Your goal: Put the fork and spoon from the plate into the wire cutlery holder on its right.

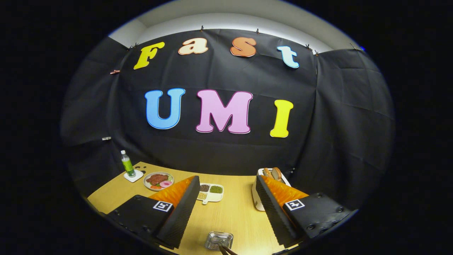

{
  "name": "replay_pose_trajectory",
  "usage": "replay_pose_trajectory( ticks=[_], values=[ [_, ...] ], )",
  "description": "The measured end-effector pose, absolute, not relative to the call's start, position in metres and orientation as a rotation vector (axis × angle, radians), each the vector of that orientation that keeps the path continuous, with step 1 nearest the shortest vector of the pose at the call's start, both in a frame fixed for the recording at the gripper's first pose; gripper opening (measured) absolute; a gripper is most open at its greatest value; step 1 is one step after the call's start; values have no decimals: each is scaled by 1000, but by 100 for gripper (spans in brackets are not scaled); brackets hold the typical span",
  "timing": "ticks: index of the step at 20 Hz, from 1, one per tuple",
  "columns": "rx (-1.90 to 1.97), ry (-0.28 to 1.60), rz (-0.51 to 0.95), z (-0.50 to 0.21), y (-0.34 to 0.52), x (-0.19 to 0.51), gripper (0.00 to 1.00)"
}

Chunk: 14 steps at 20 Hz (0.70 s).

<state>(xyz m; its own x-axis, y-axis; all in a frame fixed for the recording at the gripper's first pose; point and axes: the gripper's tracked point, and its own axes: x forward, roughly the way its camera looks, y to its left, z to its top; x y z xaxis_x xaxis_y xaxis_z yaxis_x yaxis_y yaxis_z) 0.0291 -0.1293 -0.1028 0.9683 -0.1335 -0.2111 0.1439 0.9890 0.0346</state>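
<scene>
Gripper view put the hand-held gripper (226, 209) high over the table (230, 219), fingers spread wide with nothing between them. Right at the near edge, between and below the fingers, sat a small shiny metal dish (218, 241) with two thin handles (226, 250) poking out beside it. Those were probably the fork and spoon, though I could not tell which was which. The wire cutlery holder I could not make out.

The risk, as I judged it, was a blind descent: the cutlery lay so close under the gripper that thin handles could slip or skid off the near edge.

Beyond the fingers stood a divided tray of grains (210, 192), a plate of food (158, 180) and a bottle (127, 164) on a coaster (133, 176); a toaster (269, 187) sat behind the right finger. The middle stretch of wood lay open for manoeuvring.
</scene>
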Motion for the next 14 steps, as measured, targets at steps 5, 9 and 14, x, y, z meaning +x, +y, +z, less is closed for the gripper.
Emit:
replay_pose_trajectory(
  ticks=[5, 9, 14],
  values=[
    [56, 200, -50, -98, -120, 33, 98],
    [69, 209, 16, -101, -119, 33, 98],
    [82, 224, 69, -109, -126, 33, 98]
  ],
)
